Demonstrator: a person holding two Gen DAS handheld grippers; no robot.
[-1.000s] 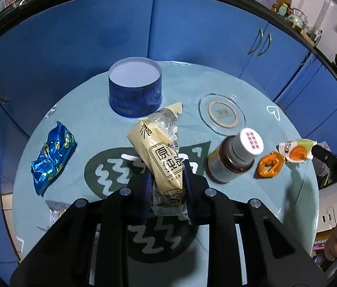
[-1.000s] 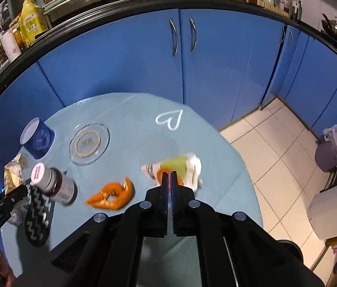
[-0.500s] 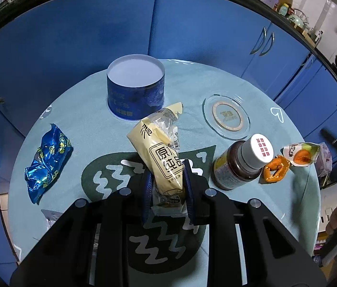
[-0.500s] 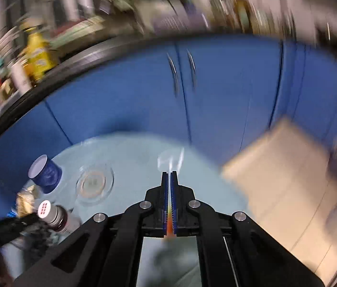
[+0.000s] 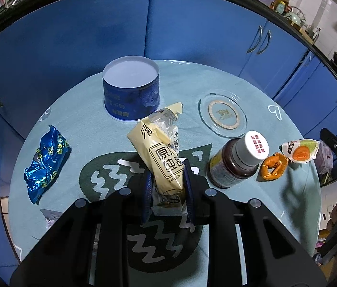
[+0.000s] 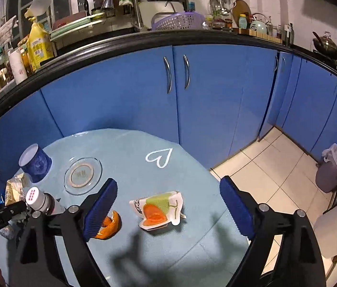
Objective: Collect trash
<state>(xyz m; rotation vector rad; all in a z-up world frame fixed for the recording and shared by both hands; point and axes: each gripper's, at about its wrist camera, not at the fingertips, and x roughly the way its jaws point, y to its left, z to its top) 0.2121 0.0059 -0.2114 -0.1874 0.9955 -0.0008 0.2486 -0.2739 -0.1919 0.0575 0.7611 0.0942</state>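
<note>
My left gripper (image 5: 167,191) is shut on a cream-yellow snack wrapper (image 5: 161,148), holding it above the round table (image 5: 96,129). My right gripper (image 6: 168,205) is open wide and empty, above a white wrapper with an orange and green print (image 6: 160,209), which also shows in the left wrist view (image 5: 301,149). A piece of orange peel (image 6: 110,227) lies left of it, partly behind my left finger; it also shows in the left wrist view (image 5: 273,166). A crumpled blue foil wrapper (image 5: 46,162) lies at the table's left.
A brown bottle with a white cap (image 5: 239,159) stands beside the peel. A blue tub (image 5: 131,91) and a glass saucer (image 5: 223,116) sit at the back. Blue cabinets (image 6: 178,91) ring the table. A bin with a plastic bag (image 6: 331,169) stands on the tiled floor.
My right gripper was shut on the white wrapper, swung away fast, and is now open with the wrapper lying on the table. My left gripper kept hold of the yellow wrapper.
</note>
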